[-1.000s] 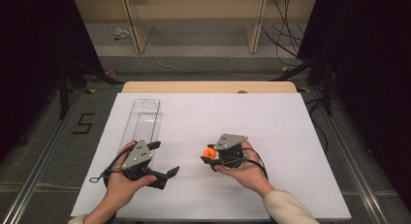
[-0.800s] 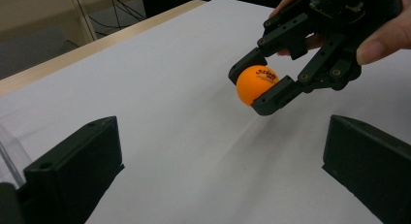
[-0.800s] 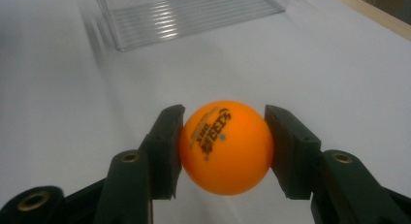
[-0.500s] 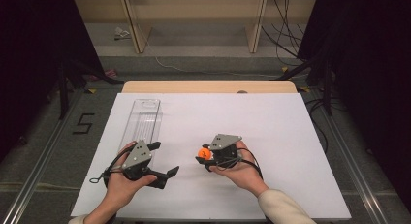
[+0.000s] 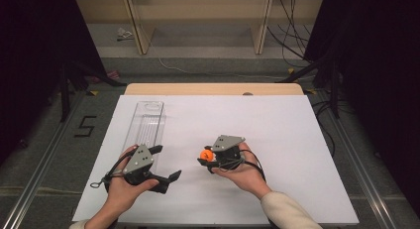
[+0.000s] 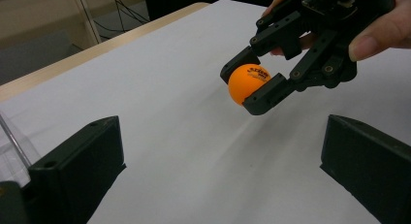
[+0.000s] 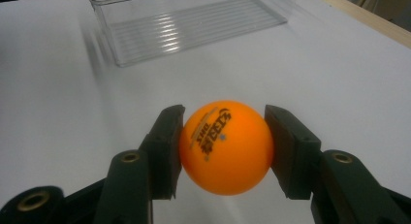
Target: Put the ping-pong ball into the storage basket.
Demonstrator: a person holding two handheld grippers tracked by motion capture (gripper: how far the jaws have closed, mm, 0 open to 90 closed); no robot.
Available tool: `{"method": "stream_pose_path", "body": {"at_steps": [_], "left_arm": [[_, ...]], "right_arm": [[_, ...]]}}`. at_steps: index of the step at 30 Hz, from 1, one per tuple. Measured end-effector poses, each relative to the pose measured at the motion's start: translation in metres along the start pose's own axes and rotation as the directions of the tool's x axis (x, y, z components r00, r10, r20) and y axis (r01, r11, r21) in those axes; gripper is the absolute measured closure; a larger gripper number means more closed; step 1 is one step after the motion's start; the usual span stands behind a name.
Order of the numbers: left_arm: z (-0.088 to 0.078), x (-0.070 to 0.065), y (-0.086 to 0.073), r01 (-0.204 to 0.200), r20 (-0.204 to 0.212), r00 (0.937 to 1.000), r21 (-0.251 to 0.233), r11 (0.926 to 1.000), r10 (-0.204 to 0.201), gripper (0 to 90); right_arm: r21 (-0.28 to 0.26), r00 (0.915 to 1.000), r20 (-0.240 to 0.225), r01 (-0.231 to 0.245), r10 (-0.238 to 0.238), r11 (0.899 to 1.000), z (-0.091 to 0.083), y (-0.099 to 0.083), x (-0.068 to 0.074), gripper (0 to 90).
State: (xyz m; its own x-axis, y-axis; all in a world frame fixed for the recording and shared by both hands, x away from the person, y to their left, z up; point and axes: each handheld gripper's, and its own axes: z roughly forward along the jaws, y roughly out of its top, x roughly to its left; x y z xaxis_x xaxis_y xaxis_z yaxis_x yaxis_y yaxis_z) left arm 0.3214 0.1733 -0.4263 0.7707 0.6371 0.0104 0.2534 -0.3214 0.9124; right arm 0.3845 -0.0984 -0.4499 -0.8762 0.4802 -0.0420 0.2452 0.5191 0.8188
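Observation:
An orange ping-pong ball [image 5: 205, 153] [image 7: 225, 146] with dark print sits between the pads of my right gripper [image 5: 204, 157] [image 7: 224, 153], which is shut on it just above the white table. In the left gripper view the ball [image 6: 248, 83] hangs in those jaws ahead and slightly right. My left gripper [image 5: 166, 163] [image 6: 218, 185] is open with nothing between its jaws, and it points toward the ball from the left. A clear plastic tray [image 5: 146, 125] [image 7: 189, 25] lies lengthwise just beyond the left gripper.
The white sheet [image 5: 277, 130] covers the table, with a wooden strip [image 5: 213, 88] along its far edge. Cables and a shelf frame [image 5: 198, 21] lie on the floor beyond. A marker "5" [image 5: 85, 126] is on the floor at left.
My right gripper has drifted slightly left with the ball, toward the left gripper. The left gripper has stayed where it was.

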Motion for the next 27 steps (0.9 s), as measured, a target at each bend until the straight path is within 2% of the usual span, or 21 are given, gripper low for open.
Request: {"method": "stream_pose_path", "body": {"at_steps": [27], "left_arm": [[-0.0020,0.0023,-0.0023,-0.008,0.015,0.9999,0.004,1.0000,0.008,0.0]], "right_arm": [[-0.020,0.9995,0.025,-0.020,0.020,1.000,-0.0001,0.0057,-0.0100,51.5]]}}
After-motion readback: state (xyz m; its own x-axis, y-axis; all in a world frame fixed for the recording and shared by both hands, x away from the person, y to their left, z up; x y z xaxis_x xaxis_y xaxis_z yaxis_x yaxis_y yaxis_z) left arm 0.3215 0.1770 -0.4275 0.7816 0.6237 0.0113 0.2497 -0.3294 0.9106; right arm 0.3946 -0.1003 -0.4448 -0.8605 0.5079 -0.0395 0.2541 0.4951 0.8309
